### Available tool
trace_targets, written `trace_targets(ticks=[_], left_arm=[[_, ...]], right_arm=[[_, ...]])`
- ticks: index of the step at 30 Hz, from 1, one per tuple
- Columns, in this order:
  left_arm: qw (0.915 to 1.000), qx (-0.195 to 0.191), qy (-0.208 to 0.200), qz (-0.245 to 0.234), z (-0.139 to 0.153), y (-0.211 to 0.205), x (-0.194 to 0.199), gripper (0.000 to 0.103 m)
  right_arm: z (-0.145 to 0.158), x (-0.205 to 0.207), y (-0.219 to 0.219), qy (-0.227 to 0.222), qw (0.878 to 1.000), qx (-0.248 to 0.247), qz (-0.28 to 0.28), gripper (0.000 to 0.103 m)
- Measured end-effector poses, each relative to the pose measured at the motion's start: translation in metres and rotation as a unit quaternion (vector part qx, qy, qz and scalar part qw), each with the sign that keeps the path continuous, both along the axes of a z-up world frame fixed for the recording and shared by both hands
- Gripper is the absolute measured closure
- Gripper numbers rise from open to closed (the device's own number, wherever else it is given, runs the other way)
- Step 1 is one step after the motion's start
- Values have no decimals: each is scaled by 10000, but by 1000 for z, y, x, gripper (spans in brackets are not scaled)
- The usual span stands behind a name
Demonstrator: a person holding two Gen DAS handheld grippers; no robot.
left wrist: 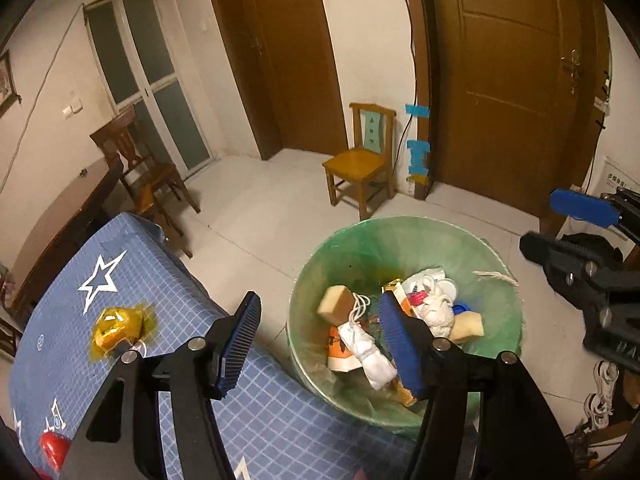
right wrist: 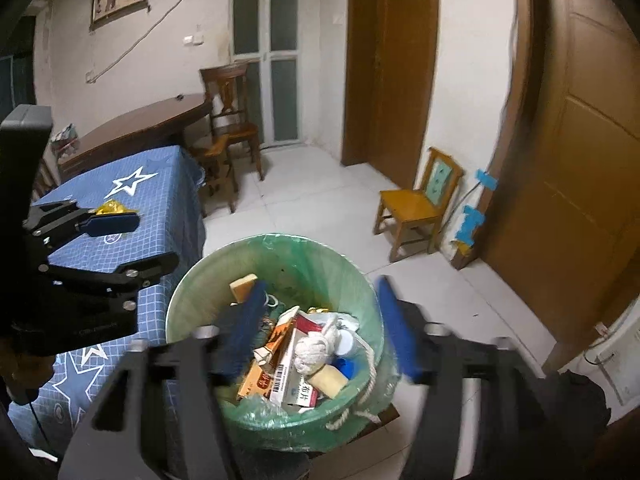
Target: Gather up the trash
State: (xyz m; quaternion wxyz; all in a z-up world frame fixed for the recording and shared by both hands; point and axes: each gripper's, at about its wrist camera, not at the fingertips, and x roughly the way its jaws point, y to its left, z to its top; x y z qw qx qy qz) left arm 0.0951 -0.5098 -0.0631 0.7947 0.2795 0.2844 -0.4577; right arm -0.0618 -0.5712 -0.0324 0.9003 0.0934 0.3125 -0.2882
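Right wrist view: right hand-held gripper (right wrist: 322, 330) gaped empty above the lined trash bin (right wrist: 208, 276); left hand-held gripper (left wrist: 316, 344) likewise open, gold wrapper (left wrist: 116, 330) to its left on the counter (left wrist: 160, 280).

Left gripper (left wrist: 318, 344): I see black linkage arms, silver pivot screws.
Left fingers (left wrist: 240, 344): ribbed blue pads.
Right gripper (right wrist: 324, 332): my matching black frame, blue fingers (right wrist: 394, 328).

Green liner (right wrist: 280, 256) in the bin; blue checked cloth (left wrist: 132, 264) with white stars on the worktop; gold wrapper (left wrist: 116, 330); blue pads (left wrist: 240, 344).
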Motion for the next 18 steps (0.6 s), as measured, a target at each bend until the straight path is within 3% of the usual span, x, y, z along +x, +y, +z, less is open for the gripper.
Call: trace_targets(ticks=[5, 11, 14, 18], left_arm=[[9992, -345, -174, -23, 3, 35, -23, 26], [9959, -879, -3, -195, 11, 80, -50, 6], [9947, -972, 16, -346, 12, 94, -65, 5], [9946, -911, 21, -506, 9, 105, -82, 5]], right_arm=[[3, -31, 26, -334, 9987, -109, -377, 10], [-2, -60, 51, -421, 9963, -60, -753, 6], [-2, -71, 61, -270, 9956, -108, -891, 6], [5, -95, 67, -418, 9889, -246, -1402, 6]])
